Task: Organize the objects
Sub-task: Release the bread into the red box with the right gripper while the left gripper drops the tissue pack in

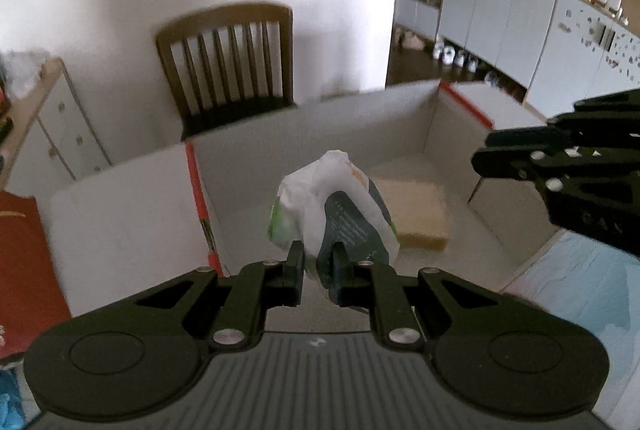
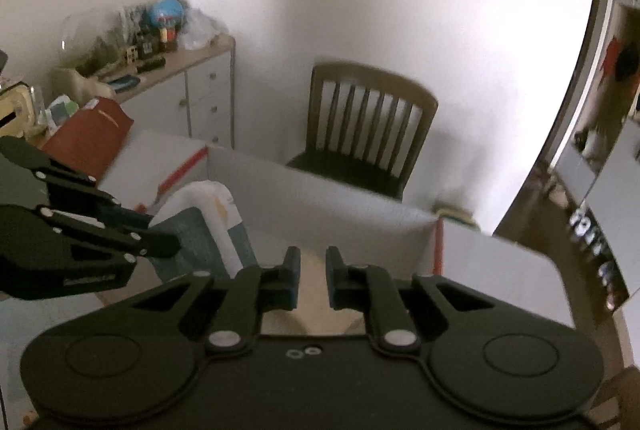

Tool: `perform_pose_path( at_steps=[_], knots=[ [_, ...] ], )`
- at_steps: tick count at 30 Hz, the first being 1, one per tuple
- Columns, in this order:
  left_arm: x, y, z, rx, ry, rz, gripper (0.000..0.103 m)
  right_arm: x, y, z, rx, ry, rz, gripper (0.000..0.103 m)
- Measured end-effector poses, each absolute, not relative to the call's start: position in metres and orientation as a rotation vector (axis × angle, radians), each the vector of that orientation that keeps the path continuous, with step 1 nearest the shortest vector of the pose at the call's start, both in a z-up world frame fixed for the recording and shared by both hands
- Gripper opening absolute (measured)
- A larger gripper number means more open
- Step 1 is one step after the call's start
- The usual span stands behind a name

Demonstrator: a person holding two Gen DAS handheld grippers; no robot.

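one soft packet (image 1: 332, 206), white with green and dark teal print, hangs from the left gripper (image 1: 318, 264) above the open cardboard box (image 1: 240, 150). the jaws are closed tight on its lower edge, so only a thin fold of the wrapper is between the pads. i judge it is light and limp: the film is crumpled and its top folds over, so it will bend and swing, and it can slip out if the hold is only on the thin film. a better hold would be lower on the body, where the content gives some thickness, but what is inside i cannot tell.

inside the box, just behind the packet, lies a tan block (image 1: 416, 214) flat on the bottom. it looks like a sponge or a bread piece; the picture is too soft to decide. it should be light and easy to press.

the right gripper (image 2: 313, 270) is over the same box, with its jaws drawn in and nothing between them; only a narrow gap shows.

hidden parts: the near wall of the box is covered by the gripper bodies, and the print on the packet is too small to read. a wooden chair (image 1: 228, 66) stands behind the box, blurred.
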State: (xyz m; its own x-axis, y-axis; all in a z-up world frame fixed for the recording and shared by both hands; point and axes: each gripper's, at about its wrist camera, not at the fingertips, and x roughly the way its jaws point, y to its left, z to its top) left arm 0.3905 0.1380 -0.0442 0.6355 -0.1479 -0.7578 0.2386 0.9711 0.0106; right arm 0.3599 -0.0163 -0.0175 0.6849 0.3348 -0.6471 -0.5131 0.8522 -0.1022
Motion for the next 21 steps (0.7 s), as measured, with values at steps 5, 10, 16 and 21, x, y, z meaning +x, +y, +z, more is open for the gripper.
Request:
perform_pose_path(
  at_steps=[5,10,16,21],
  knots=[
    [0.406,0.140,-0.065,0.131,0.926,-0.235,0.013,0.361,-0.017,-0.033,-0.272,0.718,0.473,0.014],
    [0.410,0.141,-0.071,0.143,0.945,-0.242,0.014,0.360,-0.017,-0.037,-0.273,0.738,0.458,0.014],
    [0.410,0.140,-0.068,0.194,0.920,-0.220,0.031,0.357,-0.023,-0.034,-0.251,0.739,0.455,0.015],
    [0.403,0.136,-0.055,0.193,0.877,-0.248,0.070,0.351,-0.028,-0.028,-0.240,0.728,0.444,0.017]
  ],
)
